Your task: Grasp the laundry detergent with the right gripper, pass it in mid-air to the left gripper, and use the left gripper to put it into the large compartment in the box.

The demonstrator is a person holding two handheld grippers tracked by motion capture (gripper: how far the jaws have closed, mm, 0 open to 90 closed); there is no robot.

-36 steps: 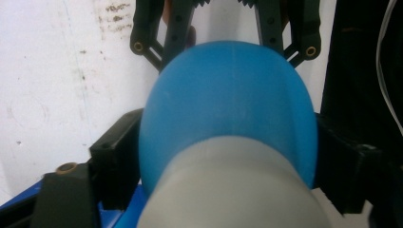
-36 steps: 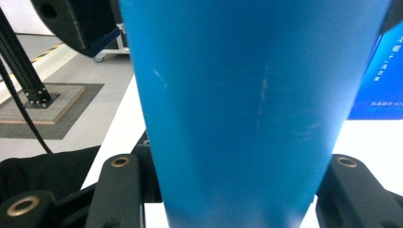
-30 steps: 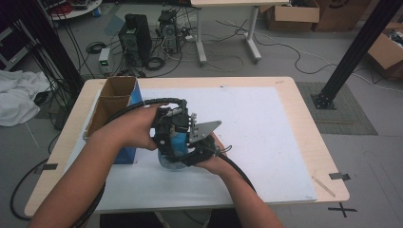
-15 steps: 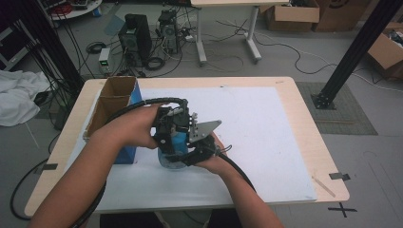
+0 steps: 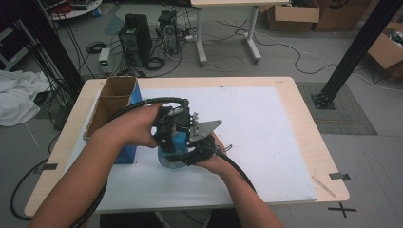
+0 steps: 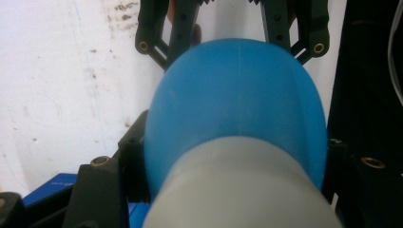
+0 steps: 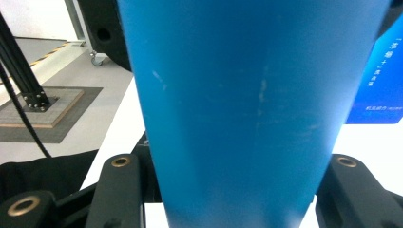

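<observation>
So both sets of tongs are on the same thing here: a blue plastic bottle with a pale grey cap end [image 5: 172, 151], held over the white sheet covering the light wooden table [image 5: 304, 102], near the middle-left and just beside the tall blue-sided cardboard box [image 5: 115, 102]. The left tongs [image 5: 167, 137] have just been closing in, and in the left gripper view their black jaws sit snug against either side of the bottle's rounded blue shoulder [image 6: 237, 104], right where it meets the grey cap [image 6: 240, 190], so they're narrowed down and pinching it. The right tongs [image 5: 192, 153] come in from the other side; in the right gripper view the blue bottle body [image 7: 247, 109] stands straight up between the two jaws, pressed from both sides, so that pair is clamped on it too. From above, both of the person's hands are bunched close together around the bottle, cables trailing off each gripper. Whether the bottle's base touches the sheet can't be made out.
</observation>
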